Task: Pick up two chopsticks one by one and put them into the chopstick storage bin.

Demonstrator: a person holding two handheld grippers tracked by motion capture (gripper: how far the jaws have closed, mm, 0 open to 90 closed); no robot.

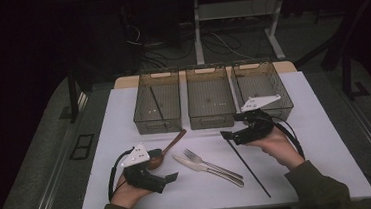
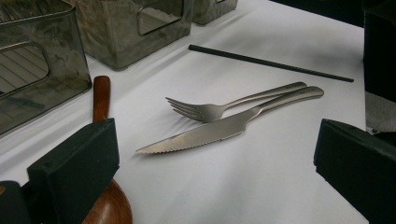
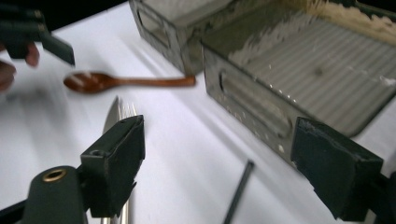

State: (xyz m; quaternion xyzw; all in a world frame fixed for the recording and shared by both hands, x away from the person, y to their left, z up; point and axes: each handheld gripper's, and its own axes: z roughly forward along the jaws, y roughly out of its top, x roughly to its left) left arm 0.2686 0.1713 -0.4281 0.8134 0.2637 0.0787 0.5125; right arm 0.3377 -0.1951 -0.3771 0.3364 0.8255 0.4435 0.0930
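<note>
Right claw [image 1: 224, 136] open just above the black chopstick's [image 1: 248, 166] far end.

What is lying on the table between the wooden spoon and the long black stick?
In the high view, a fork and knife lie side by side between the wooden spoon and black stick.

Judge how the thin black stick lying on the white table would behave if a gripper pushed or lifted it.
The thin black stick looks straight and unbent, so probably stiff. It is slender, so likely light. If round, a sideways push may roll it across the smooth white table. Lying flat, it may slip from the open right gripper.
</note>
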